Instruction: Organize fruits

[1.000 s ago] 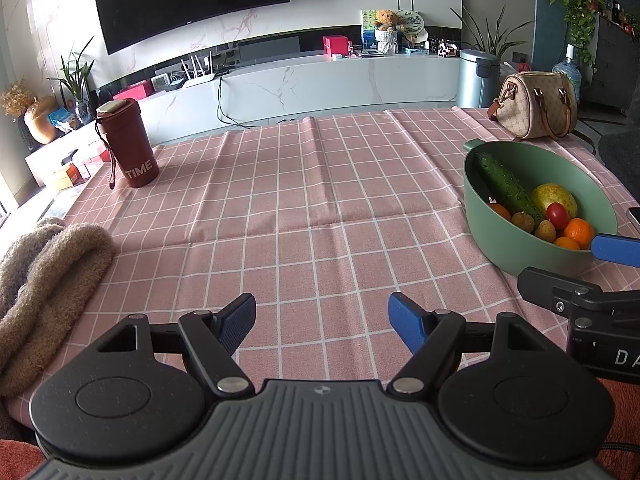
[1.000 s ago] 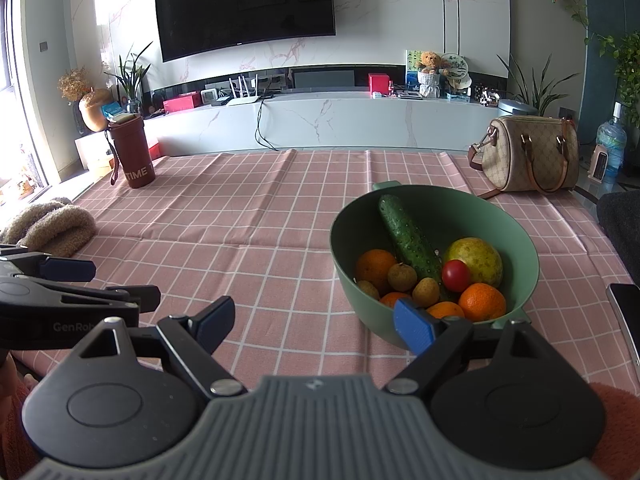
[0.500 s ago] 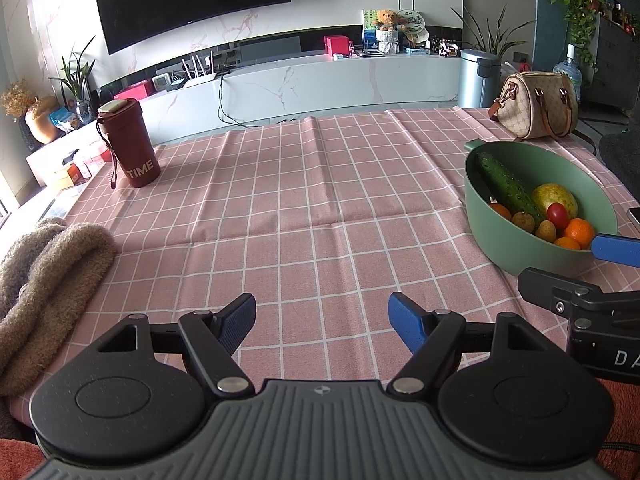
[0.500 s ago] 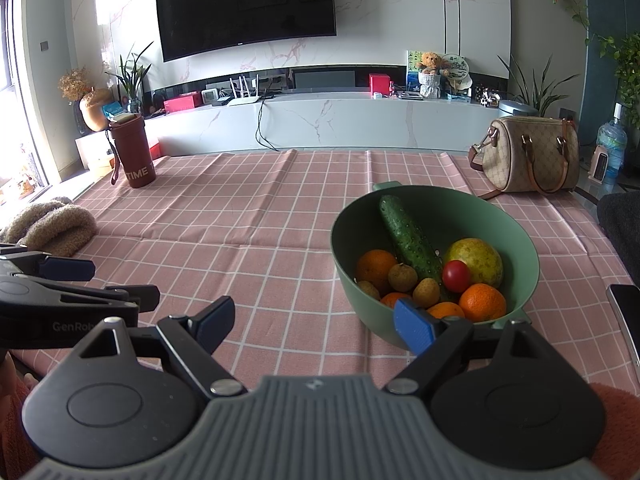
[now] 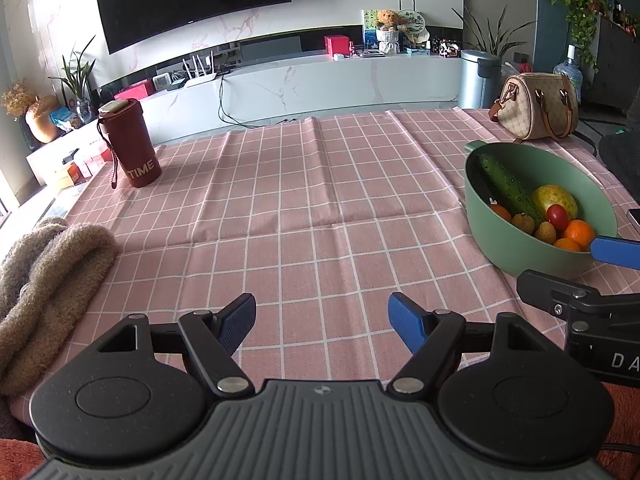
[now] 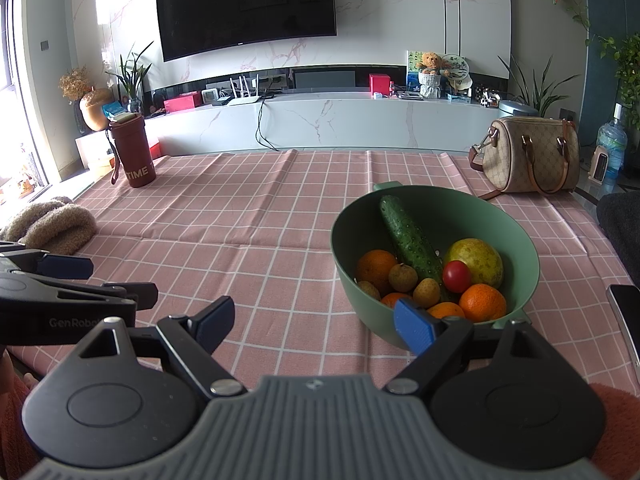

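Lying lengthwise in the green bowl (image 6: 516,240), the cucumber (image 6: 408,240) was pointed away; left gripper (image 5: 322,320) and right gripper (image 6: 312,322) were held spread, empty.

Two low, forward-facing wrist views over one shared green bowl (image 5: 520,248).

- Table under a pink checked tablecloth (image 6: 248,216).
- Green bowl (image 6: 516,248) of fruit at right.
- Maroon "TIME" tumbler (image 6: 134,152) far left.
- Beige handbag (image 6: 528,154) far right.
- Fuzzy brown cloth (image 6: 56,226) at left edge.
- Phone (image 6: 626,312) at right edge.
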The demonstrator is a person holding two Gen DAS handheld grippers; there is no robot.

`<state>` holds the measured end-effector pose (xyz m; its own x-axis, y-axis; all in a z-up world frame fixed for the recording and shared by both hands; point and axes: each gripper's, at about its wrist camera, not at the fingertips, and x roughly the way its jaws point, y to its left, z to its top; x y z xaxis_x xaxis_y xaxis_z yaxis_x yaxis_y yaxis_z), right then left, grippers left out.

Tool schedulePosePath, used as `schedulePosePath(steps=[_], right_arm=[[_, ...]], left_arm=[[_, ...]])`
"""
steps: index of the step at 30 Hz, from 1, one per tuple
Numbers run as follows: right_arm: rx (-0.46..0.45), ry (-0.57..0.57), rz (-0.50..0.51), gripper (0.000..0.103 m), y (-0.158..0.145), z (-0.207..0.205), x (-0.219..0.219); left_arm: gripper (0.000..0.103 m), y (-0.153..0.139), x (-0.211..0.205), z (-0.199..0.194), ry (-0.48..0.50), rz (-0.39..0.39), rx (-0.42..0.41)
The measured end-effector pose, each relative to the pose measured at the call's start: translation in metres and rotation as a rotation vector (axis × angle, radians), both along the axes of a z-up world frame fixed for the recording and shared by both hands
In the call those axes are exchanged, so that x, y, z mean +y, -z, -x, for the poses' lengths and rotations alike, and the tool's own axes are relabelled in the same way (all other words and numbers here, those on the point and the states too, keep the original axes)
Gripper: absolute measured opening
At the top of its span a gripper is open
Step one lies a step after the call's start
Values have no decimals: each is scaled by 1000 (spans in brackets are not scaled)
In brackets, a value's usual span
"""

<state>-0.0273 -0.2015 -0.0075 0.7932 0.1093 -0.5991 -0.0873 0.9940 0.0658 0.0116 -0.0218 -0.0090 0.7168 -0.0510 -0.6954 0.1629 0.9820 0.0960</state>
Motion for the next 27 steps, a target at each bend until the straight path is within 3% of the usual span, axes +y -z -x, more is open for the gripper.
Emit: schedulePosePath(steps=[27], right_arm=[[6, -2, 0, 84, 1, 0, 2]], left_arm=[[89, -4, -1, -1, 5, 8, 5]])
